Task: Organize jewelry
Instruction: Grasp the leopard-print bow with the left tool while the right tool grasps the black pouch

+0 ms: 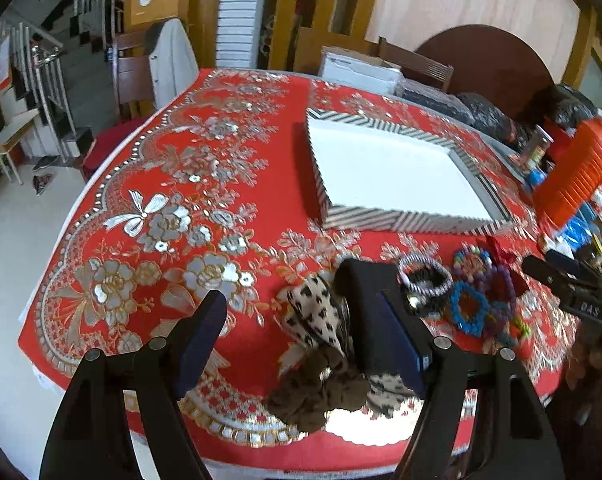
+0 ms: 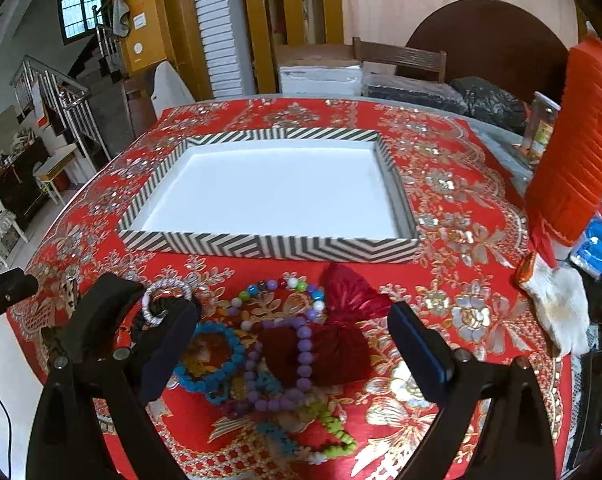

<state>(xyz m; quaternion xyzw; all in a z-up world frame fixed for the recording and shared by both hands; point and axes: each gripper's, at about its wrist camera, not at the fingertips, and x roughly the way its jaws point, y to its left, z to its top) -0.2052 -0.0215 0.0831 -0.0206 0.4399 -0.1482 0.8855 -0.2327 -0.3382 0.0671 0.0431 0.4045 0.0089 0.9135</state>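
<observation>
Beaded bracelets sit in a loose pile on the red floral cloth near the front edge of the surface: a blue bead bracelet, a purple bead bracelet overlapping it, a multicolour bead bracelet just behind, a green bead strand at the front. A dark red scrunchie lies under and beside the purple one. A white-and-lilac coiled hair tie sits at the left of the pile, touching a black band, partly hidden by the right gripper's left finger. A leopard-print bow scrunchie lies apart to the left of the pile, near the surface edge. The striped tray, white inside, holds nothing and sits just behind the pile, near the middle of the surface. Left gripper is wide open, nothing held; the leopard bow lies between its fingers, whether the right finger touches it I can't tell. Right gripper is also wide open, nothing held, fingers either side of the bead pile, height above it unclear. Off to the right: an orange ribbed object, a white cloth, a clear jar, blue packets.
</observation>
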